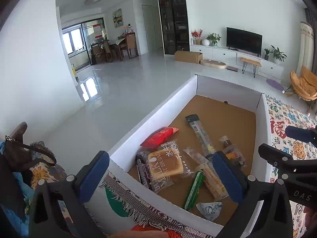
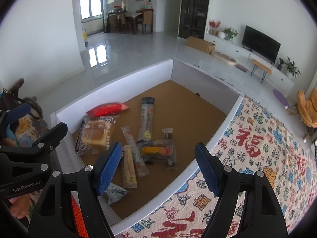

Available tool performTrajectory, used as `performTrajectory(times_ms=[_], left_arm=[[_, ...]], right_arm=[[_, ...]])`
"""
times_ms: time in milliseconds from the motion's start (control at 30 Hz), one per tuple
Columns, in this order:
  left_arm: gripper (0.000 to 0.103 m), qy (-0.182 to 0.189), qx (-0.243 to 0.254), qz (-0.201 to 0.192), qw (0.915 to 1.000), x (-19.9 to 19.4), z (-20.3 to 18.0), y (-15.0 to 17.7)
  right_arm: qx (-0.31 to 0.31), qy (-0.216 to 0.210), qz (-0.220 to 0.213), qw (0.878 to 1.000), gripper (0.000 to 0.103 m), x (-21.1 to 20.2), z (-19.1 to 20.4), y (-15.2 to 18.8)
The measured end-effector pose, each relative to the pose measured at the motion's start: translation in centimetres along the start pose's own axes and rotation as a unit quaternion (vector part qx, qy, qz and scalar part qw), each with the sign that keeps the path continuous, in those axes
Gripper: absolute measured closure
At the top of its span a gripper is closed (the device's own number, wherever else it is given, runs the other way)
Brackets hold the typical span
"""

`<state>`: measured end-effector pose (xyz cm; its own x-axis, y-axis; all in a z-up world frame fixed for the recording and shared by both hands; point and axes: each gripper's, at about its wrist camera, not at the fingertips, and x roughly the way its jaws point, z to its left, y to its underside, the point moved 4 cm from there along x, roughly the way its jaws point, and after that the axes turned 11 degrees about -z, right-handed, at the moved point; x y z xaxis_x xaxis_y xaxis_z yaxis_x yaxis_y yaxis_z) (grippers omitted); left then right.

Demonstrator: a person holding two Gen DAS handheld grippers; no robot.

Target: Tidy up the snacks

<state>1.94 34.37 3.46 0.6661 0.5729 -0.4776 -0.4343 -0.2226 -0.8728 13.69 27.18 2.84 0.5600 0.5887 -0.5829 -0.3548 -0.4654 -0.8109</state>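
Right wrist view: the right tongs [image 2: 158, 166] hang wide open with nothing in them, over the near edge of the white box [image 2: 118, 77]. The left tongs [image 1: 160, 174] are spread just as wide and empty. Snacks lie loose on the box's brown floor: a yellow bar [image 2: 128, 166] nearest, long axis running front to back, then the bread pack [image 2: 97, 133], then a red packet [image 2: 107, 109] lying crosswise. A long dark stick pack [image 2: 146, 119] points straight away toward the far wall.

White walls [image 1: 29, 59], glossy pale tiled floor [image 1: 128, 83], black flat television [image 1: 244, 39] on low white cabinet [image 1: 218, 52], daylit window [image 2: 90, 8].
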Motion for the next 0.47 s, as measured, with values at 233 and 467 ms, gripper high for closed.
performTrajectory(times_ms=[233,467], left_arm=[[0.000,0.001,0.003,0.000,1.0000,-0.14,-0.10,0.02],[0.000,0.005,0.004,-0.001,1.0000,-0.11,-0.22,0.19]], right_arm=[[0.000,0.002,0.005,1.000,0.024,0.00,0.08,0.17],[0.001,0.002,0.006,1.000,0.024,0.01,0.10,0.27]])
